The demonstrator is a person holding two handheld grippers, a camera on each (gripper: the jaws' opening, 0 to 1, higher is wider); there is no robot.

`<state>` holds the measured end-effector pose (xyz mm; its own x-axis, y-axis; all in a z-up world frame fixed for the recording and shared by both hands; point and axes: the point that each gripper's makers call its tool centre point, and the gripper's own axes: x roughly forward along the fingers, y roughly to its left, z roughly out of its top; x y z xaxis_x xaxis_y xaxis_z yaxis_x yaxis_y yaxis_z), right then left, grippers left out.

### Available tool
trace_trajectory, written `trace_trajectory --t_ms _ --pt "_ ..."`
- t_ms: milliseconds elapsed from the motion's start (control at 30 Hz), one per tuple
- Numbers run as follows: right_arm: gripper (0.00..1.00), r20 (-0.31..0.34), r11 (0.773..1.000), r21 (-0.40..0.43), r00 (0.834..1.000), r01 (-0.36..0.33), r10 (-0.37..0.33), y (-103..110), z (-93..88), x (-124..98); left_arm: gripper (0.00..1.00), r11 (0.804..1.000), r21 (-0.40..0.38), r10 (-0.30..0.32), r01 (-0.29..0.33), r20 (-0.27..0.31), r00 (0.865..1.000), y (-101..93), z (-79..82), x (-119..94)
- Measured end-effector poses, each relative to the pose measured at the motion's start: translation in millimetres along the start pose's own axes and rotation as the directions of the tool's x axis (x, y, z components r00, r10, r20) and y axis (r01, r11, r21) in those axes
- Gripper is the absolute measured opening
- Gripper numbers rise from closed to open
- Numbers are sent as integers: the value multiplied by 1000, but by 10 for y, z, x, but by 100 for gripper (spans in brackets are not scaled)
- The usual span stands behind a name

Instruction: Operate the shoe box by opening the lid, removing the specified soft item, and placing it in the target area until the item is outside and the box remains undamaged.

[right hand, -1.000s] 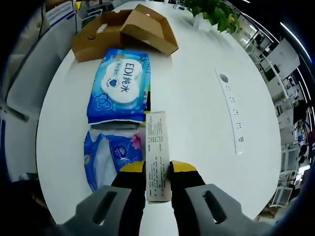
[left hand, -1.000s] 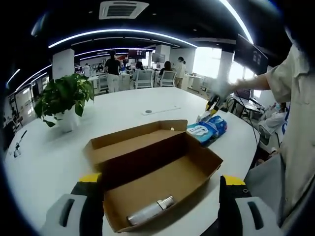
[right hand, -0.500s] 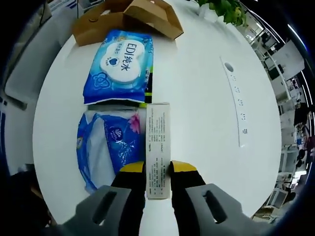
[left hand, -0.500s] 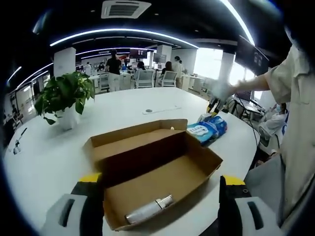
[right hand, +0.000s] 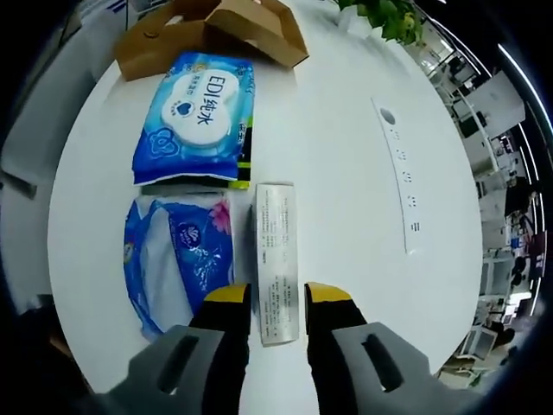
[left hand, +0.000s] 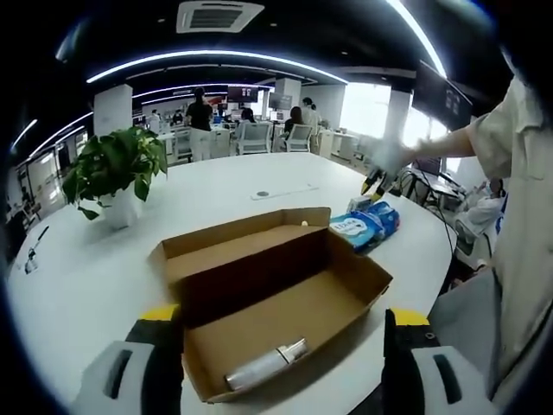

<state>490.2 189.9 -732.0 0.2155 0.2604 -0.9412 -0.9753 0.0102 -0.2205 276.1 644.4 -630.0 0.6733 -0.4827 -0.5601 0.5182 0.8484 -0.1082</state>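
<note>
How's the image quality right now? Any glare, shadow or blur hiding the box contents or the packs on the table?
Left gripper view: bright windows wash out the far right, the right gripper there is blurred; the shoe box interior is shadowed, but the bottle still reads. Right gripper view: even light, sharp print on the wipes pack and slim carton; fisheye bends the table edge.

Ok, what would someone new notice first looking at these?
Probably the open box, nearly empty with one tube at its near end. Then the two blue packs on the white table, and a slim white carton lying between the right claw's tips.
</note>
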Motion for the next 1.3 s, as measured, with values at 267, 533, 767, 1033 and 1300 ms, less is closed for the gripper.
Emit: trace_trajectory --t_ms 267,533,767,1033,1300 --pt "33 18 996 59 998 64 -65 -13 19 -130 97 999 25 -23 23 -13 1000 -15 13 7" --pt "45 45 974 194 991 119 -130 85 15 -326 94 999 36 -12 12 -18 1000 55 114 -20" --pt "57 89 941 312 982 130 -166 267 102 -477 90 997 67 -31 34 -47 998 89 113 -14" --pt "66 158 889 435 960 143 -232 497 276 -658 89 980 160 -91 115 -149 985 139 20 63" --pt "79 220 832 532 923 158 -315 683 452 -805 87 957 224 -134 183 -218 967 203 46 178"
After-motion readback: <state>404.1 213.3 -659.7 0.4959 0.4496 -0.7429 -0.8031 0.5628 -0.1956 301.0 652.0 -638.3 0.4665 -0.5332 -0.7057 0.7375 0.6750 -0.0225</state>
